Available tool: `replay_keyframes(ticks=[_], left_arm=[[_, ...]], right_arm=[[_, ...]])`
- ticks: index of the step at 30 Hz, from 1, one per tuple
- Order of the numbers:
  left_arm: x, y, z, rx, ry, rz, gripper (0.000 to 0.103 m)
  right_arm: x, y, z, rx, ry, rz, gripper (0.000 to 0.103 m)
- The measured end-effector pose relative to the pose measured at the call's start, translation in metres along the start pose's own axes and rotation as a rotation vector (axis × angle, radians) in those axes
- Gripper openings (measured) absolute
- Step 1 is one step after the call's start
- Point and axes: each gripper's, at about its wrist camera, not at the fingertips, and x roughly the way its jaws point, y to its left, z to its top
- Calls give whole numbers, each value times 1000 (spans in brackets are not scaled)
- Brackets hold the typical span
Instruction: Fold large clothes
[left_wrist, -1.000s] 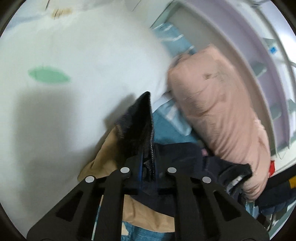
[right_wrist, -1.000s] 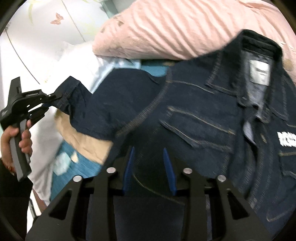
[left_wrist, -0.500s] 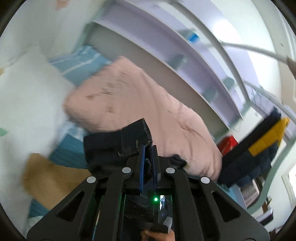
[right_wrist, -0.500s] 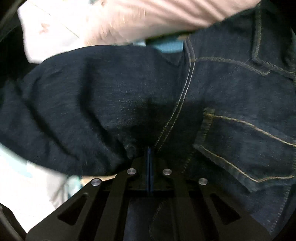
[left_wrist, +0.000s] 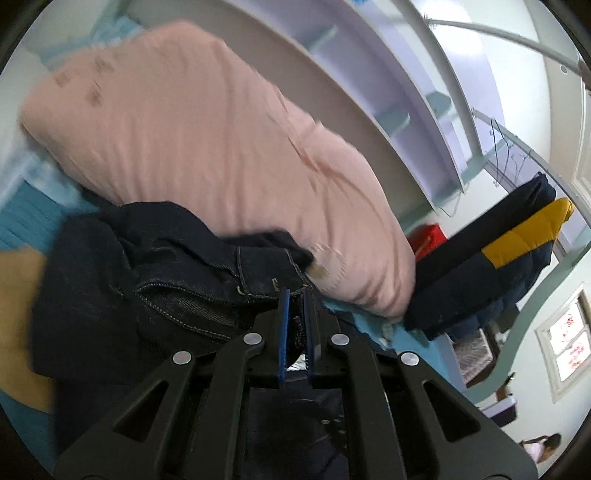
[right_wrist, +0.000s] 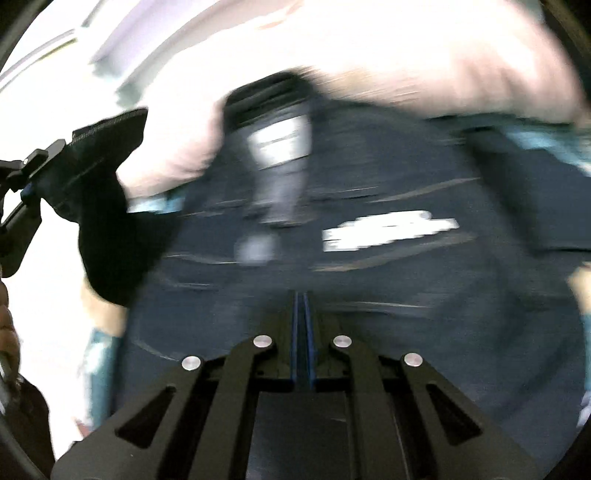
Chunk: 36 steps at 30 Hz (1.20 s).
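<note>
The dark denim jacket (left_wrist: 155, 266) lies bunched across the lower left and middle of the left wrist view, its stitched edge pinched in the closed left claw (left_wrist: 295, 295) at the frame's lower centre. In the blurred right wrist view the jacket (right_wrist: 369, 258) fills the middle, directly ahead of the right claw (right_wrist: 303, 295), which is clamped on its cloth. A pink duvet (left_wrist: 207, 129) lies just behind the jacket.

One dark denim jacket (left_wrist: 155, 266), one pink quilt (left_wrist: 207, 140), two tools — left (left_wrist: 295, 295) and right (right_wrist: 303, 299) — one navy-and-yellow coat (left_wrist: 509, 258).
</note>
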Motion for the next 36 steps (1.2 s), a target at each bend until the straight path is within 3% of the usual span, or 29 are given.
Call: replay_keyframes(ticks=[4, 8, 13, 16, 19, 20, 23, 26, 31, 36], left_arm=[[56, -11, -30, -48, 60, -40, 6], [114, -17, -61, -71, 132, -24, 6], [154, -8, -89, -96, 203, 9, 6], [179, -8, -104, -97, 285, 31, 7], [190, -10, -117, -84, 328, 38, 15], [192, -13, -121, -73, 334, 41, 23], [194, -24, -128, -31, 347, 36, 42], [199, -34, -136, 43, 365, 71, 52], [213, -41, -150, 110, 391, 133, 53], [219, -36, -148, 71, 410, 130, 53]], right_arm=[[-35, -69, -9, 37, -35, -130, 6], [-67, -130, -13, 72, -65, -237, 6], [-96, -180, -19, 139, -89, -283, 6], [-108, -203, -18, 204, -114, -296, 7], [-118, -229, -15, 319, -153, -300, 17], [-123, -236, -15, 353, -171, -301, 21], [-134, -264, -13, 470, -223, -298, 27], [-139, -286, -8, 553, -243, -309, 30], [-132, -314, 1, 643, -237, -322, 30], [-128, -335, 11, 763, -184, -331, 29]])
